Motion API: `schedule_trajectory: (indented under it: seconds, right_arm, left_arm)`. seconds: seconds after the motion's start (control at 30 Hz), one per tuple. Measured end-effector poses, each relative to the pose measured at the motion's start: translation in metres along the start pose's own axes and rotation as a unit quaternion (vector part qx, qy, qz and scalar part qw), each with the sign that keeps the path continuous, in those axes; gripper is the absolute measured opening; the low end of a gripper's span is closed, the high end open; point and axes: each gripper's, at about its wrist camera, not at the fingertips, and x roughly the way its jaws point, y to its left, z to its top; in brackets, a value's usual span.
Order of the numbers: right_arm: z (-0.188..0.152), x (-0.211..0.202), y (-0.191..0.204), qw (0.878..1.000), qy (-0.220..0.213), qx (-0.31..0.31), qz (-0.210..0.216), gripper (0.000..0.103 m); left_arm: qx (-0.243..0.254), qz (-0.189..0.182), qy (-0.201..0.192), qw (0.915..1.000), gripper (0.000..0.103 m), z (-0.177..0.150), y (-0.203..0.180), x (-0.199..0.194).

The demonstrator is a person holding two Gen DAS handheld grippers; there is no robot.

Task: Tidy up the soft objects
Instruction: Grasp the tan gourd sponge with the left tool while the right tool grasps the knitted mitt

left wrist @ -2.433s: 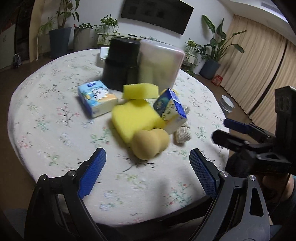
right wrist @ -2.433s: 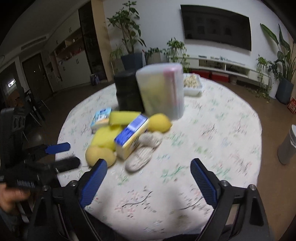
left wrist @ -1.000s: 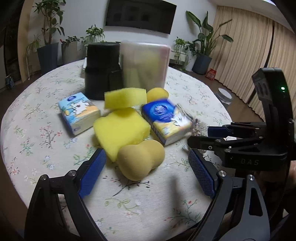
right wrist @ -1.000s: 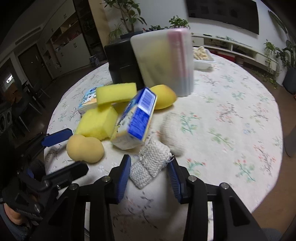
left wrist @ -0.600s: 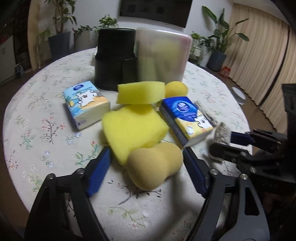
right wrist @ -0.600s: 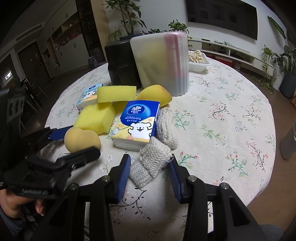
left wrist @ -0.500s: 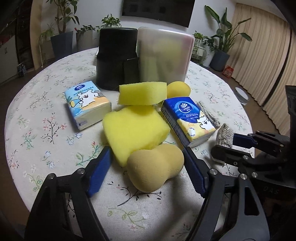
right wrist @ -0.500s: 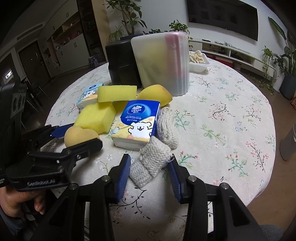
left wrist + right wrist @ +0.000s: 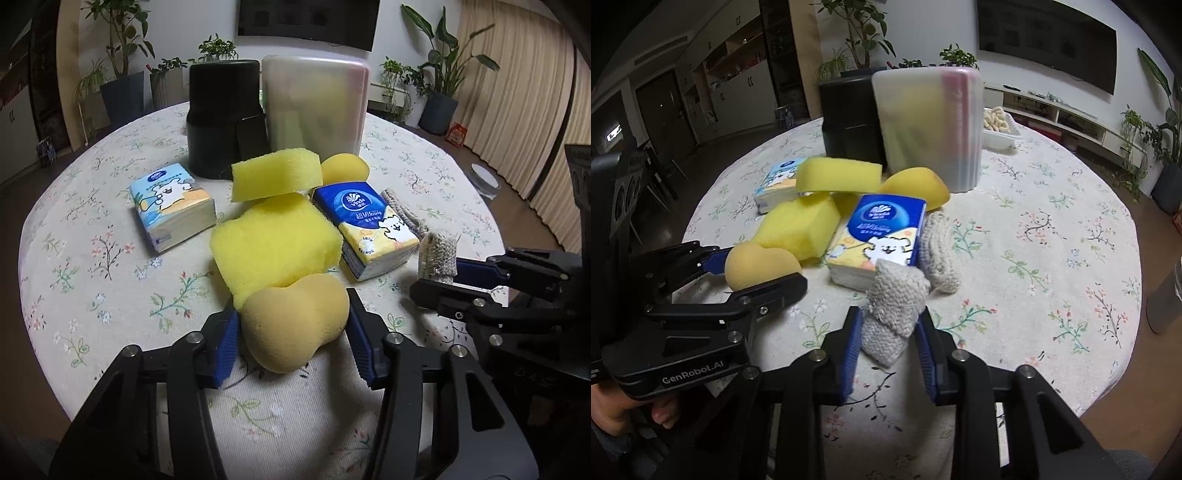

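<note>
The blue pads of the left gripper (image 9: 291,334) are closing on the tan peanut-shaped sponge (image 9: 293,326), one pad pressed to each flank. The right gripper (image 9: 888,341) is likewise closing, its pads pinching the grey knitted cloth (image 9: 894,310), whose upper end flops forward over the pads.

From the tan sponge, the big yellow sponge block (image 9: 275,242) lies touching at 12 o'clock, with a thinner yellow sponge slab (image 9: 277,173) tilted on top of it. At 1 o'clock sits the blue tissue pack (image 9: 364,230); at 10 o'clock, apart, the light-blue tissue pack (image 9: 171,205).

A second knitted cloth (image 9: 938,251) lies just beside the blue pack (right side, right wrist view). A rounded yellow sponge (image 9: 916,188) rests at the foot of the frosted plastic bin (image 9: 927,125), beside the black bin (image 9: 223,118), all on the floral tablecloth (image 9: 1052,236).
</note>
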Motion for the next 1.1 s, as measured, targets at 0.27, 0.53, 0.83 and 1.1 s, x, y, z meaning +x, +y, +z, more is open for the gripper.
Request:
schedule_trajectory:
  seconds: [0.27, 0.53, 0.83, 1.1]
  right_arm:
    - [-0.002, -0.003, 0.001, 1.0, -0.002, -0.001, -0.003, 0.029]
    - [-0.006, -0.007, 0.002, 1.0, 0.0, 0.006, -0.002, 0.029]
    - [-0.007, -0.007, 0.005, 1.0, 0.002, -0.003, -0.009, 0.028]
    - [-0.008, -0.007, 0.006, 1.0, 0.003, -0.009, -0.009, 0.028]
  left_arm:
    - [-0.022, -0.028, -0.003, 0.9994, 0.048, -0.006, 0.004, -0.012]
    - [-0.031, -0.079, 0.034, 0.9959, 0.05, -0.008, 0.008, -0.011]
    - [-0.058, -0.061, 0.038, 0.9958, 0.067, -0.01, 0.008, -0.018]
    - [-0.063, -0.024, 0.035, 0.9971, 0.074, -0.021, -0.006, -0.024]
